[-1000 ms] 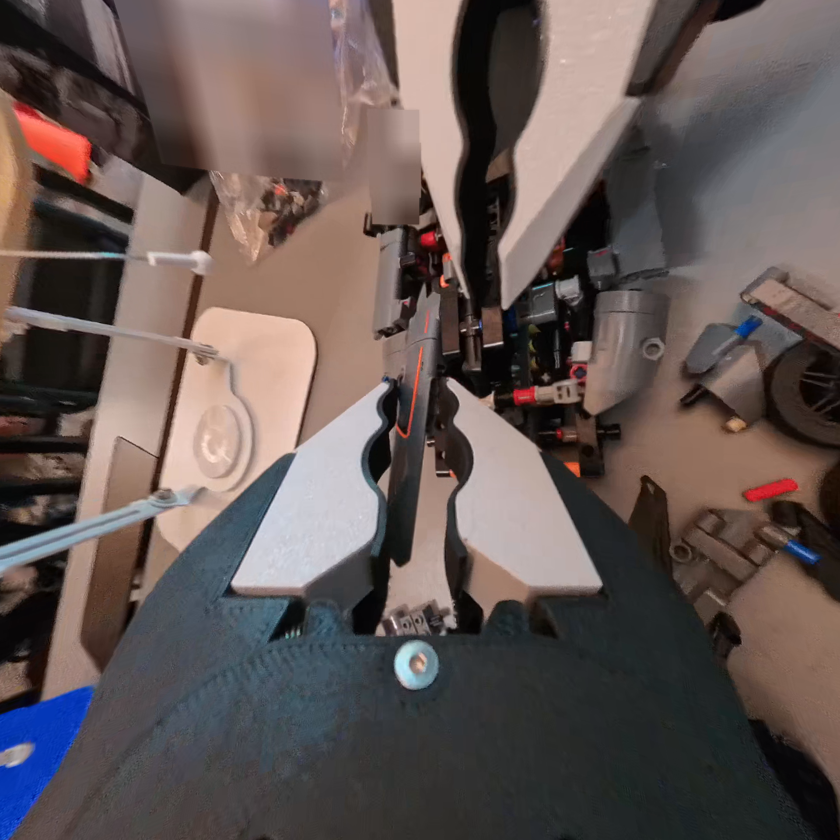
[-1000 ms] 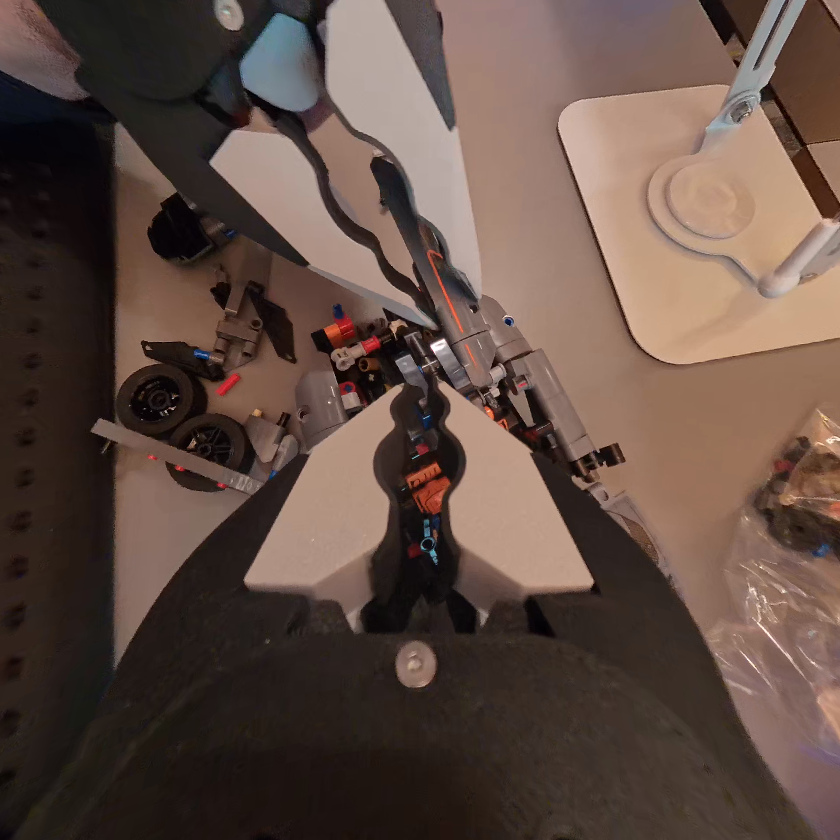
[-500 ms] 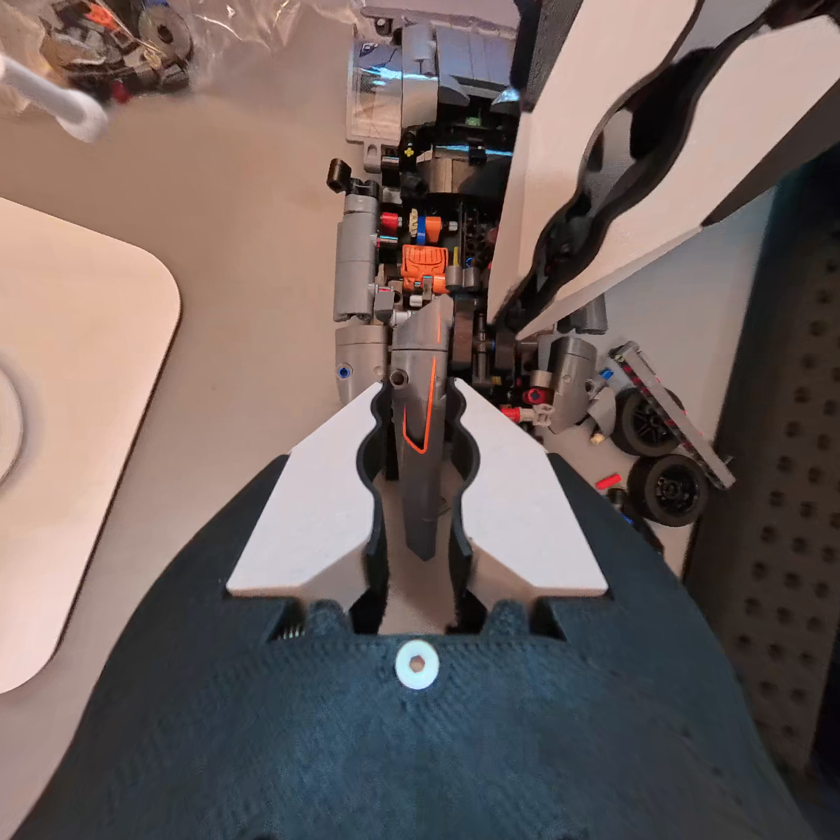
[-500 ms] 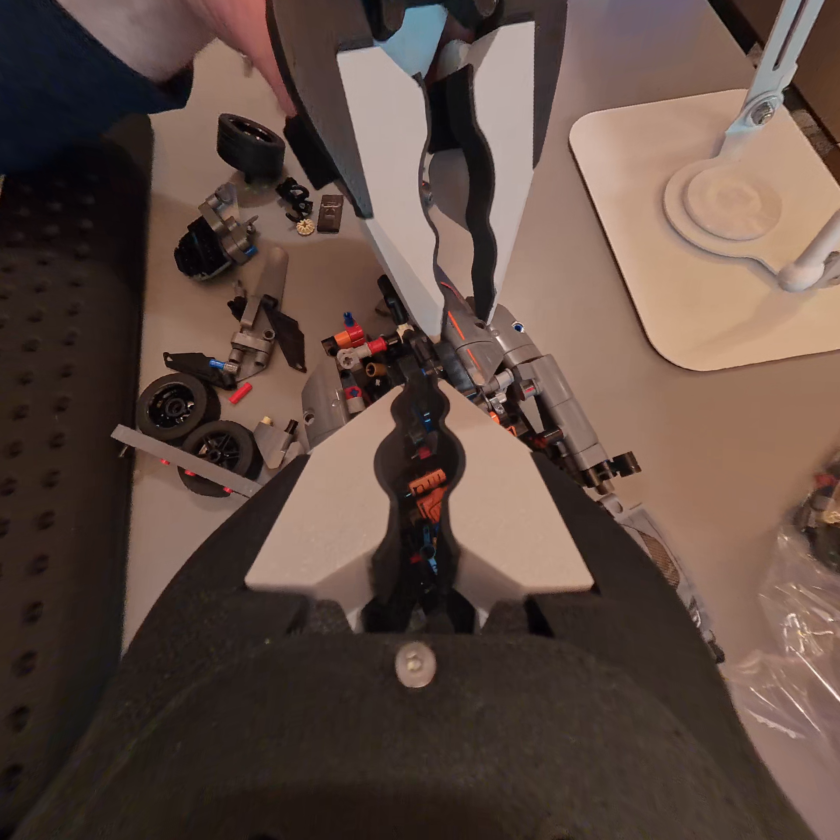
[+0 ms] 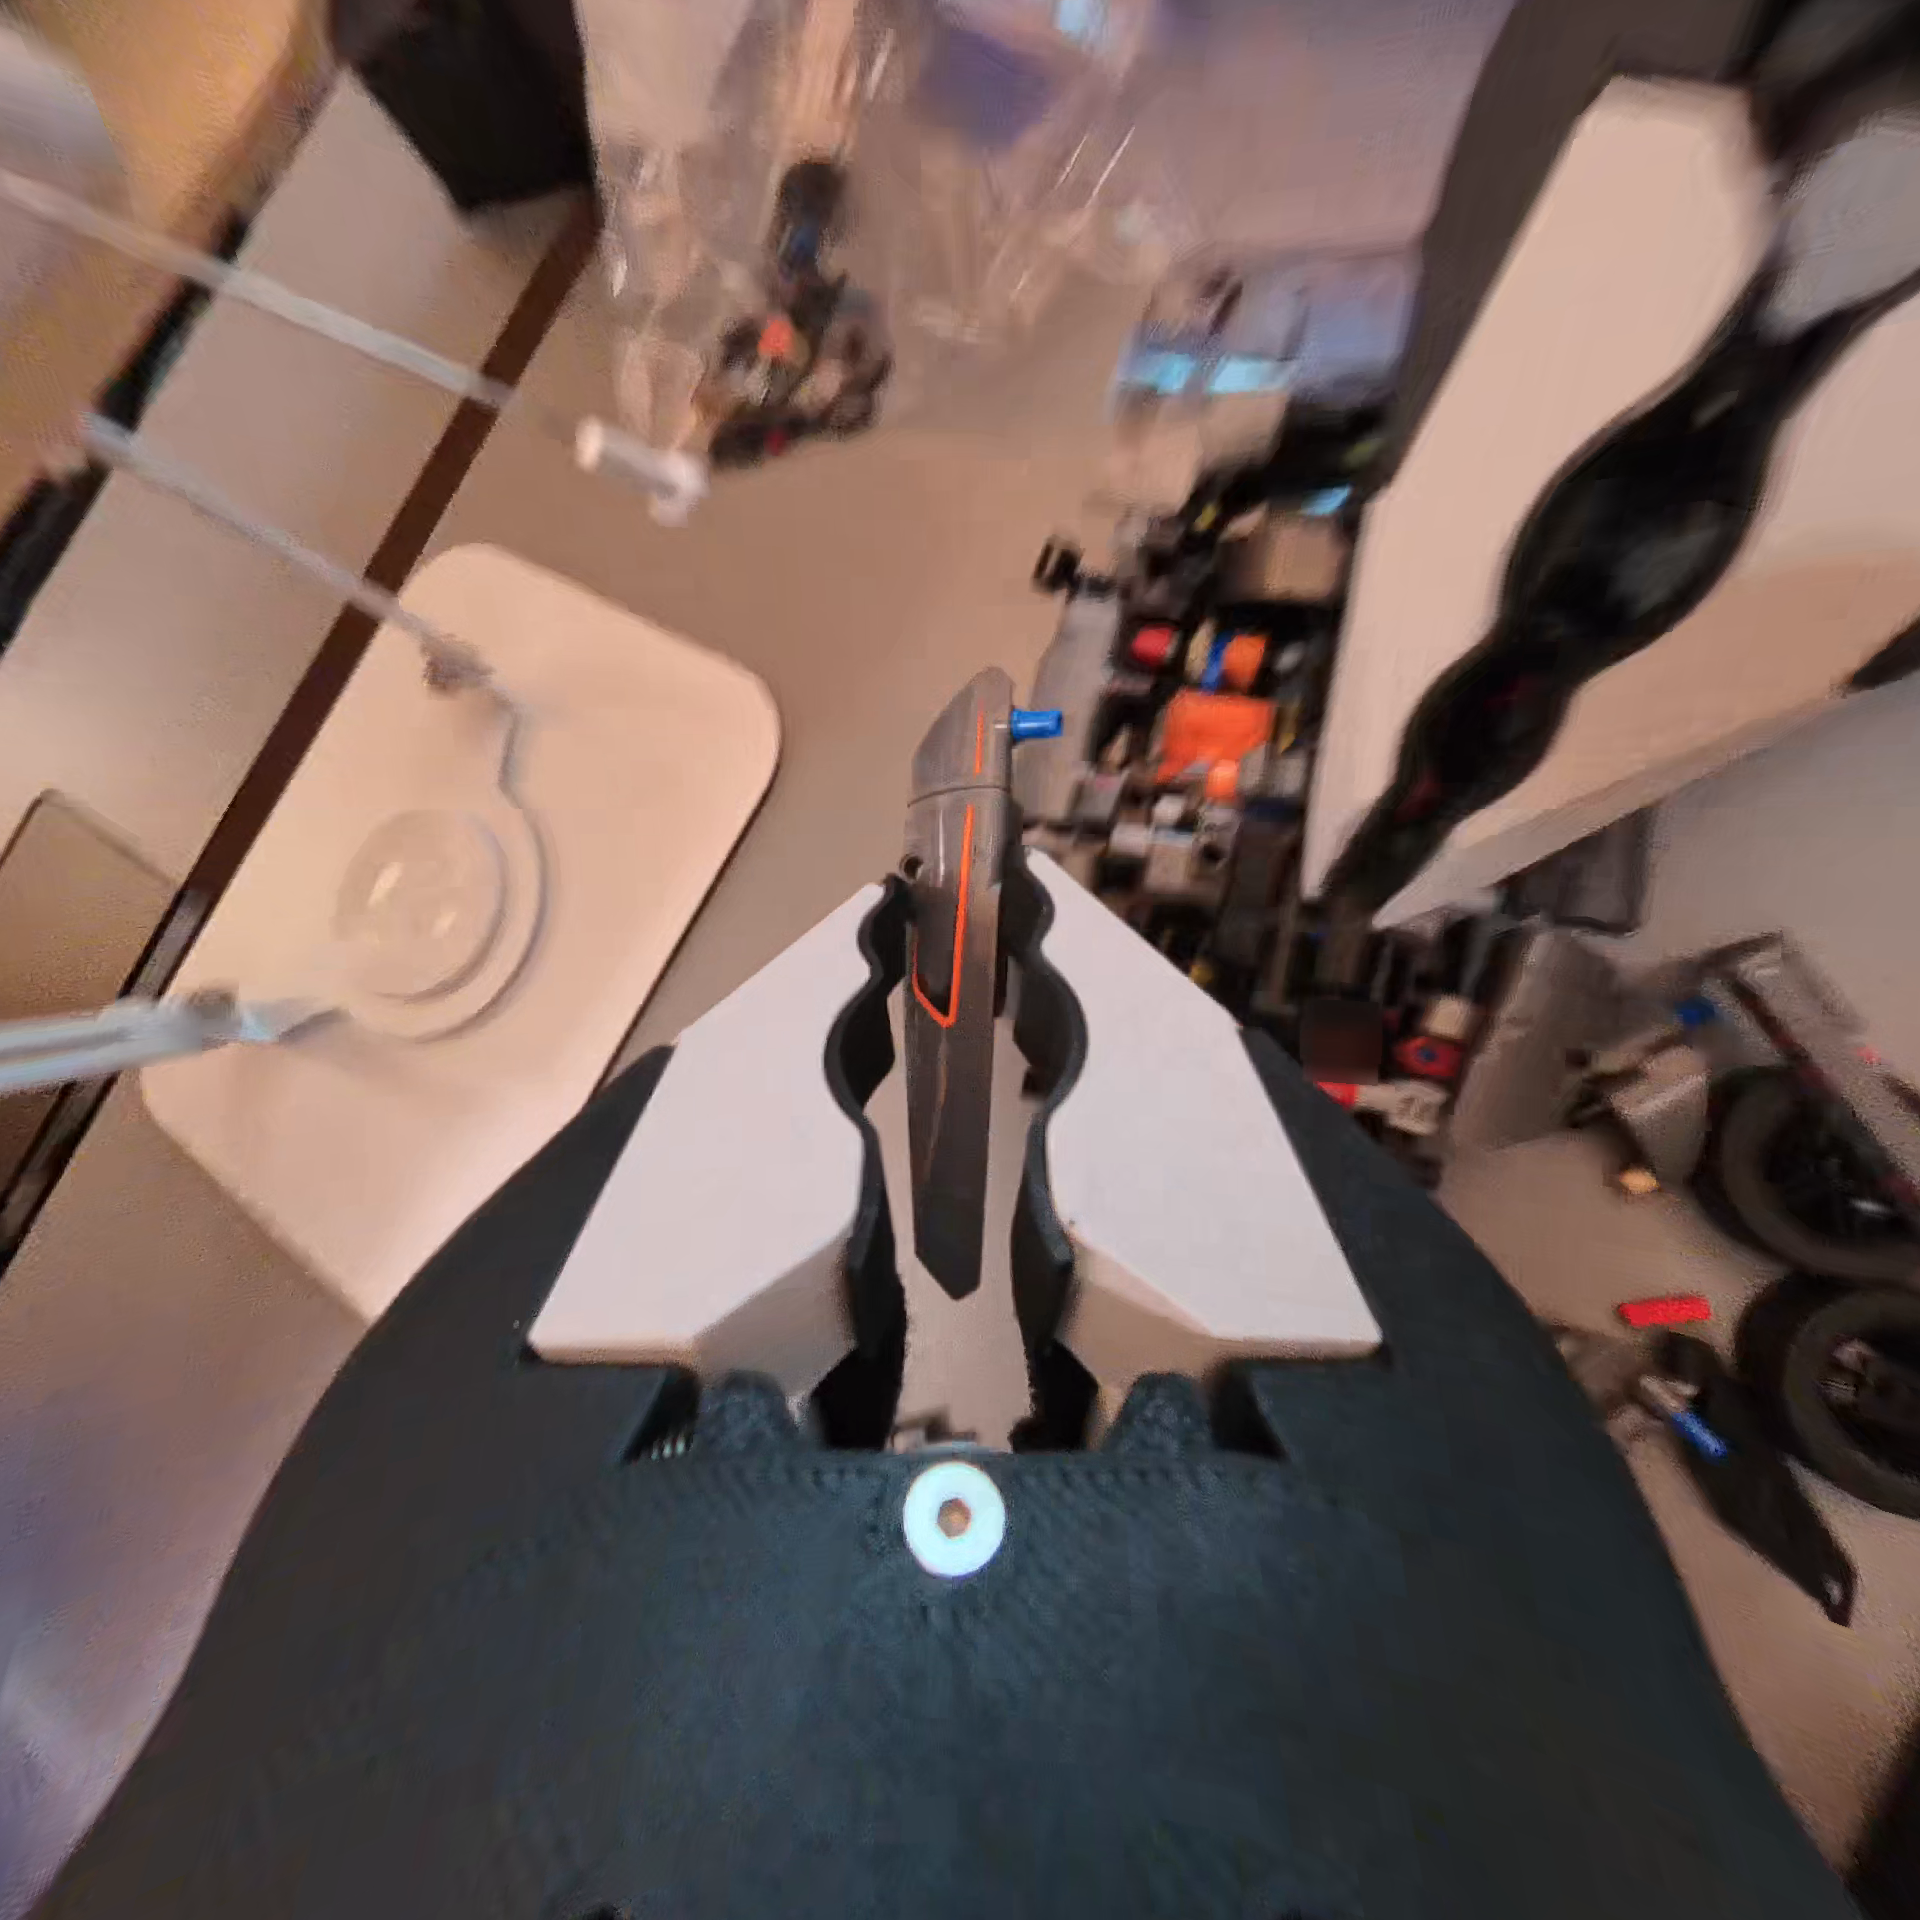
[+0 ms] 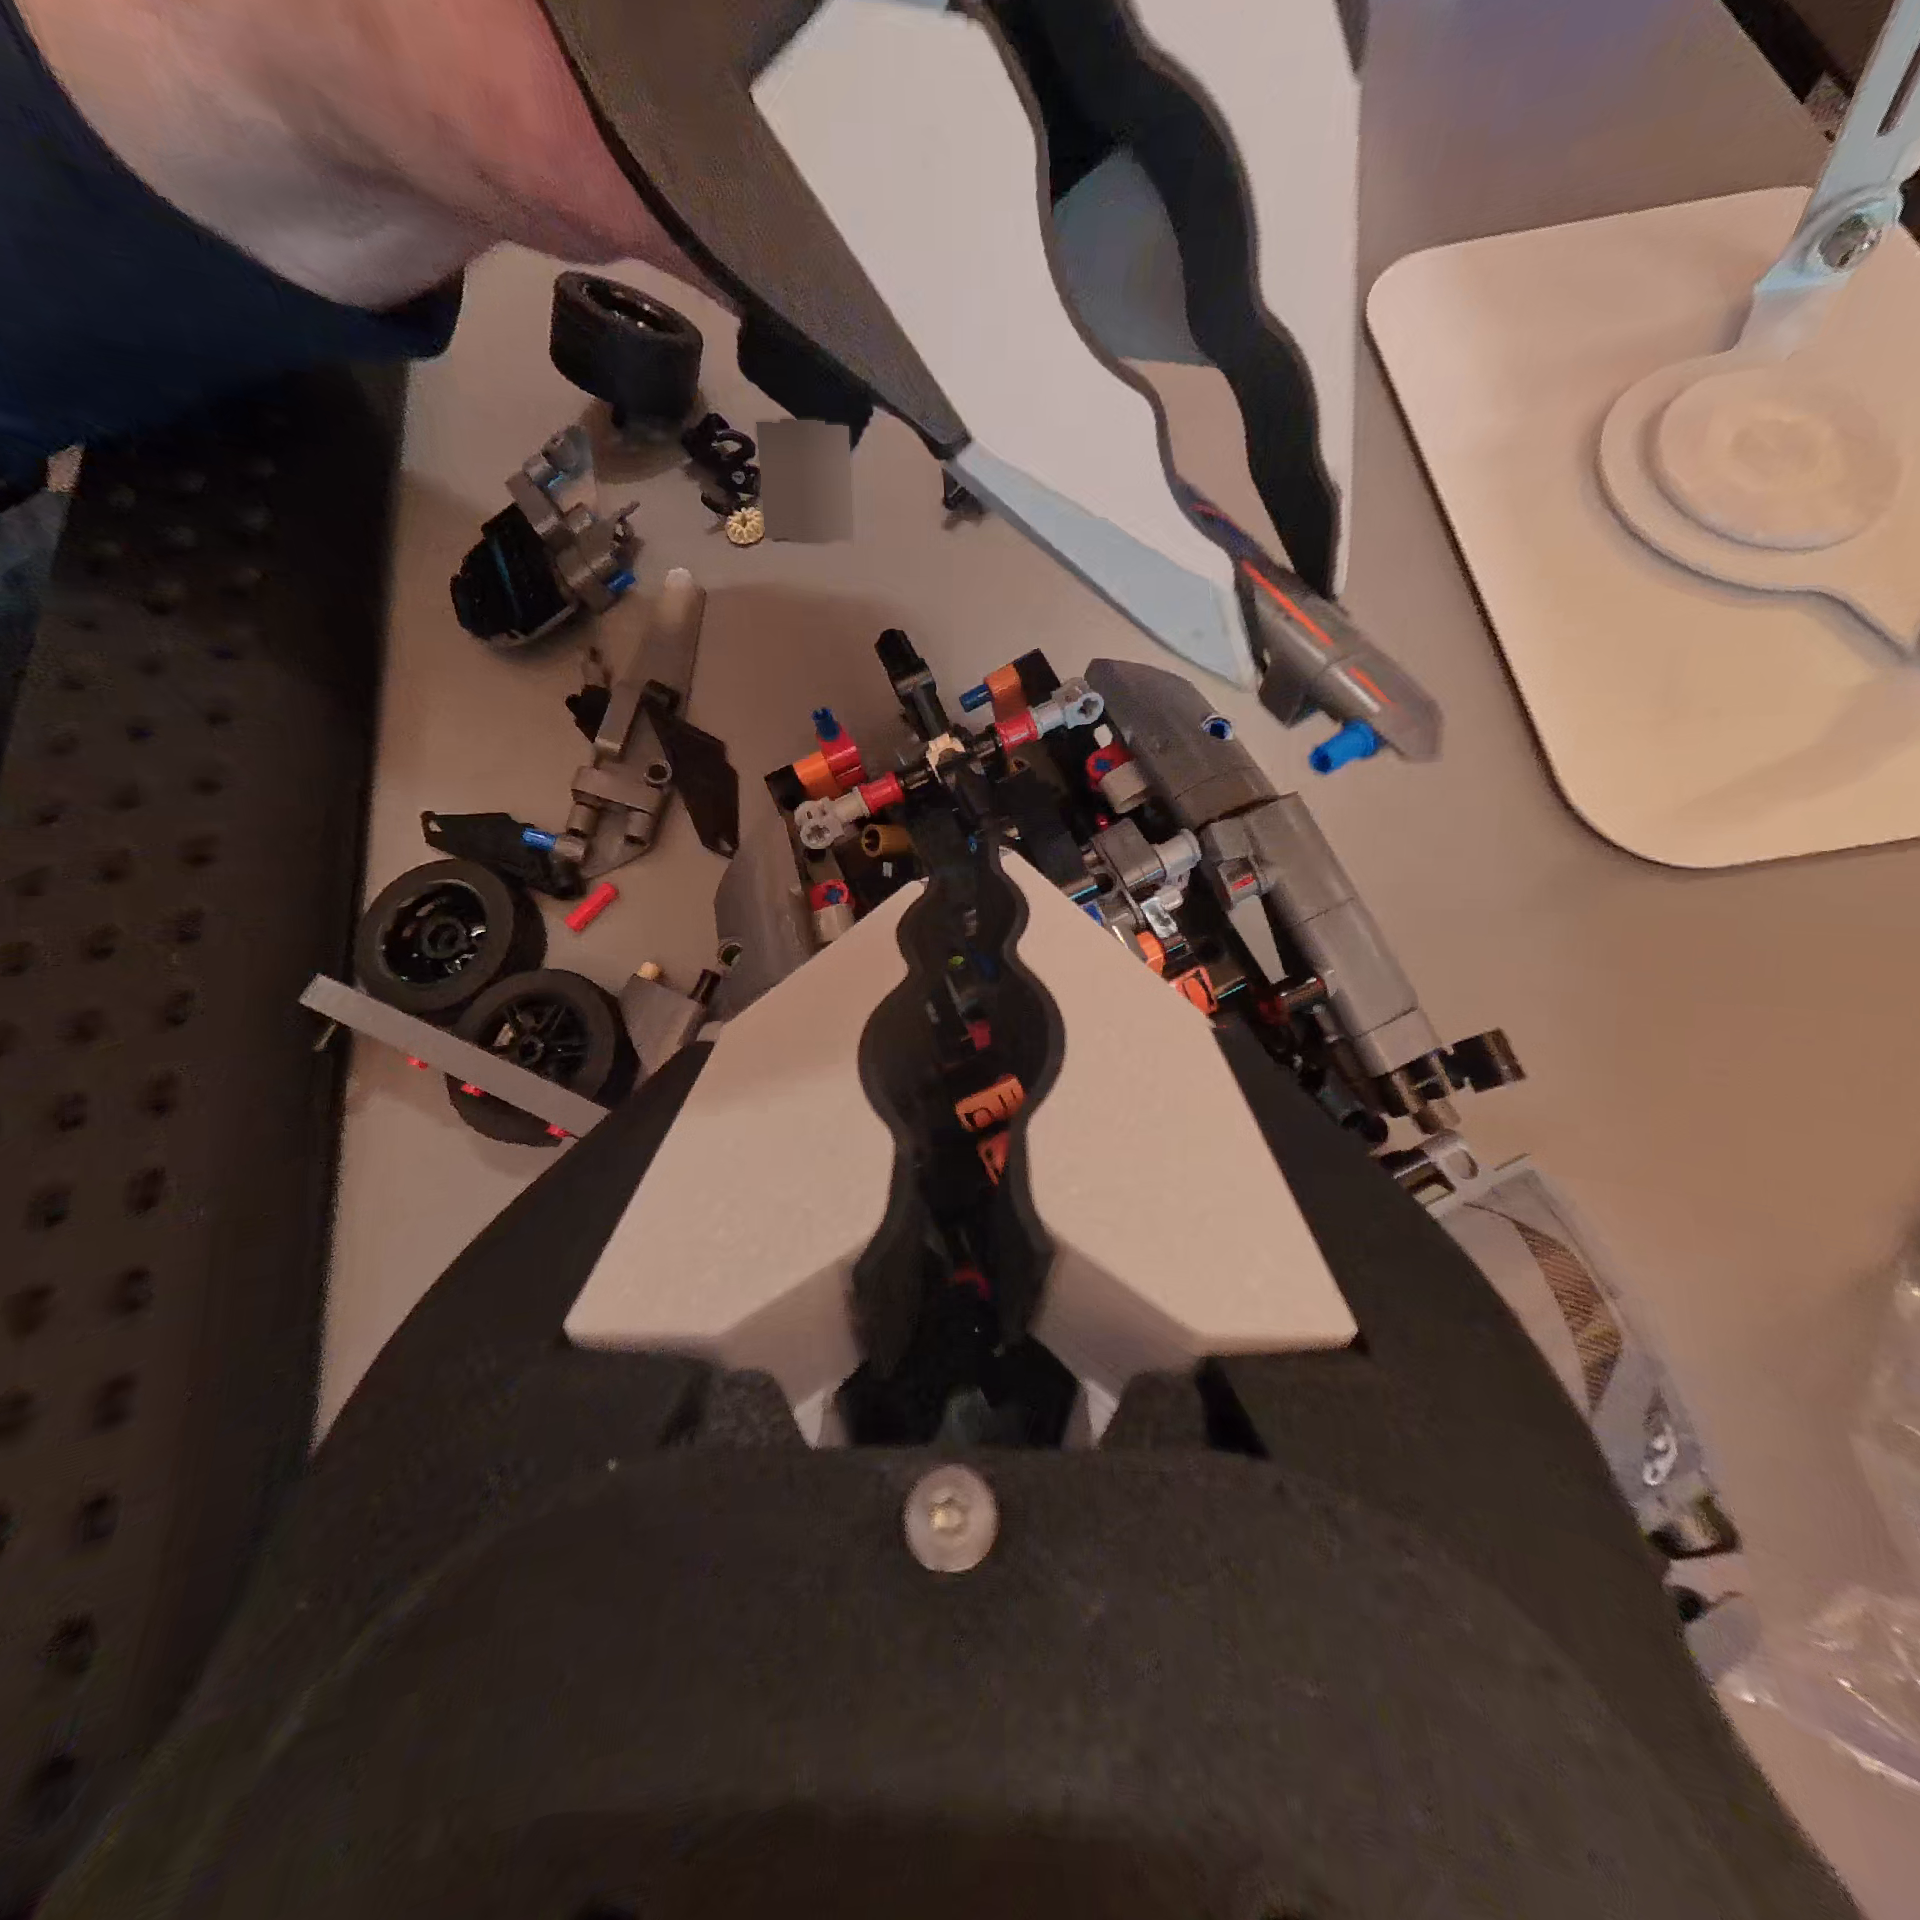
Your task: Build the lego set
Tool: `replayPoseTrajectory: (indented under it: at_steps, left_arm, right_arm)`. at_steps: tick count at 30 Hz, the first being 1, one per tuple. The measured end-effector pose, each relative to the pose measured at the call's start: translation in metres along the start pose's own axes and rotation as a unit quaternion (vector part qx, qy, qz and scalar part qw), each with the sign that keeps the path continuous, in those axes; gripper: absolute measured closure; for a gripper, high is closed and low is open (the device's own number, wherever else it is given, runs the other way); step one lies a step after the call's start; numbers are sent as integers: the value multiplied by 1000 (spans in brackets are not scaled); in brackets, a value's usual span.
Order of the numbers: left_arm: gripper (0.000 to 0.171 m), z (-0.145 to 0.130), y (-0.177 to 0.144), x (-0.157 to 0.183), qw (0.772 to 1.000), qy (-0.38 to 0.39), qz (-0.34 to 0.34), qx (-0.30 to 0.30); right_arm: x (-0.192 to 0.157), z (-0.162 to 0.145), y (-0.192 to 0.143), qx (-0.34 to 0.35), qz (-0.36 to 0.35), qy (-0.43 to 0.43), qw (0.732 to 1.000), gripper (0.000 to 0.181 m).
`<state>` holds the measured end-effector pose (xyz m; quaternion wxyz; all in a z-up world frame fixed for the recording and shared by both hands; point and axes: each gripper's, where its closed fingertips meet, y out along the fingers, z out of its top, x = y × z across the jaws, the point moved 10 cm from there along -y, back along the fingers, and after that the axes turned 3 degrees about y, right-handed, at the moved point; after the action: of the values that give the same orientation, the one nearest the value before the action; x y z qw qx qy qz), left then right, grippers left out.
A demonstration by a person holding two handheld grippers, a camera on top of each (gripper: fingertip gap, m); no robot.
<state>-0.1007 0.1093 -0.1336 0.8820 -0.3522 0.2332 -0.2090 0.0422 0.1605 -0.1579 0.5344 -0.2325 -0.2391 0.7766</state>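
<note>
Left wrist view first: the left gripper [image 5: 956, 883] was clamped on a dark grey panel piece [image 5: 951, 997] with an orange stripe, held up off the table, with a little blue pin [image 5: 1034, 722] sticking out near its far tip. Off to the right and further away sat the half-built lego car [image 5: 1216, 769], pretty blurry, with orange and red bits showing in the black frame. The right gripper [image 5: 1340, 894] hung over that car from the upper right. Loose black wheels [image 5: 1808, 1174] lay at the right edge, a white stand base [image 5: 623, 727] on the left, and a clear plastic bag [image 5: 790, 343] of parts sat further back on the table [image 5: 883, 551].

Right wrist view: the right gripper [image 6: 961, 868] had its fingers nearly together over the middle of the lego car [image 6: 1143, 862], black frame showing in the narrow gap, but honestly I couldn't tell whether it actually pinched anything. The left gripper [image 6: 1288, 634] came in from the top holding the panel piece [image 6: 1340, 665], just beside the car's grey nose and not touching it, blue pin [image 6: 1340, 748] pointing at the car. Loose stuff sat left of the car: two wheels [image 6: 488, 977] with a grey beam [image 6: 447, 1060] lying across them, another wheel [image 6: 623, 343] further up, a small red pin [image 6: 592, 906], and a grey and black sub-assembly [image 6: 644, 758]. The white stand base [image 6: 1558, 520] filled the upper right
</note>
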Motion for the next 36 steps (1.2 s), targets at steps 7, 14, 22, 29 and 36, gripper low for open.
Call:
replayPoseTrajectory:
  at_steps: [7,14,22,29,36]
  left_arm:
    - [153,-13,-20,6,998,52,10,-44]
    - [146,-66,-42,3,987,-26,-120,-108]
    - [103,-60,-44,-2,990,-48,-122,-45]
    - [115,-16,-20,31,993,51,-110,-7]
    - [132,-7,7,43,991,70,-115,-28]
  right_arm:
    - [8,4,-19,27,-18,15,999,175]
    - [22,1,-93,169,-70,63,981,162]
    - [27,-17,-90,58,-130,62,988,154]
    - [17,-11,-51,4,-88,18,996,153]
    - [16,-7,-21,-3,-53,1,999,172]
